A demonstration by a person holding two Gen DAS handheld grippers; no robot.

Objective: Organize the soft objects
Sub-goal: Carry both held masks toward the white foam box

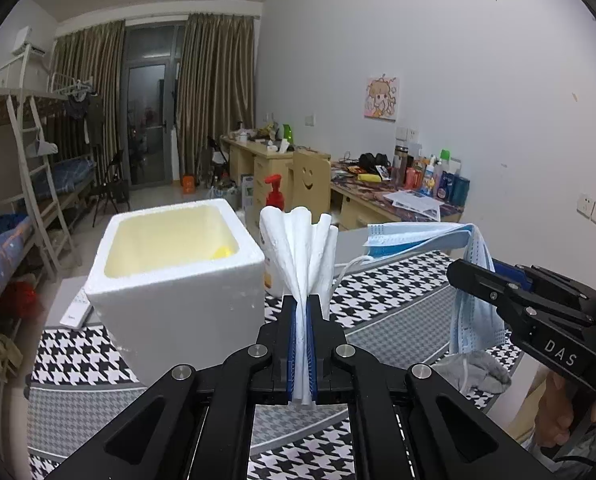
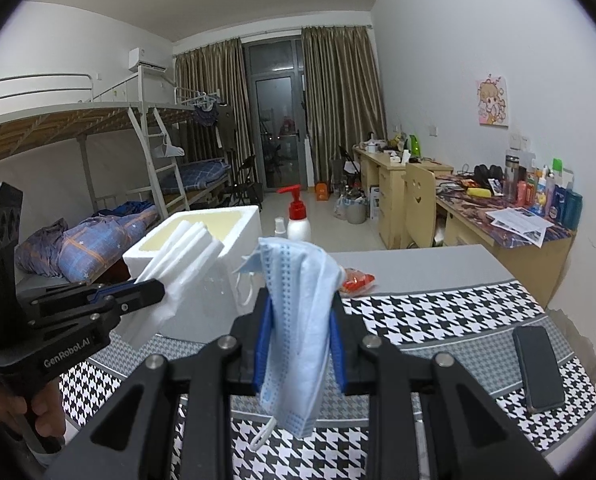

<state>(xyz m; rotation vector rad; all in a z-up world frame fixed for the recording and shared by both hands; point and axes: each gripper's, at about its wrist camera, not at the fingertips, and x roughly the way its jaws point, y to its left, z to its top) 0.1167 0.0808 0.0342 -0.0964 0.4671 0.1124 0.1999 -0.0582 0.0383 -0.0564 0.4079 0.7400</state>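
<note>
Our left gripper is clamped tight on a folded white paper tissue, held up beside the open white foam box on the table. Our right gripper pinches a limp pale-blue face mask (loops dangling). Both are feather-light and floppy, so mid-fold grips suit best.

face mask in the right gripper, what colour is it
Light blue face mask, with white ear loops; clearest in the right wrist view.

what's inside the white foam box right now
Inside the white foam box, cream inner walls and a bit of something yellow in a corner show. The box's near wall hides the bottom.
</note>
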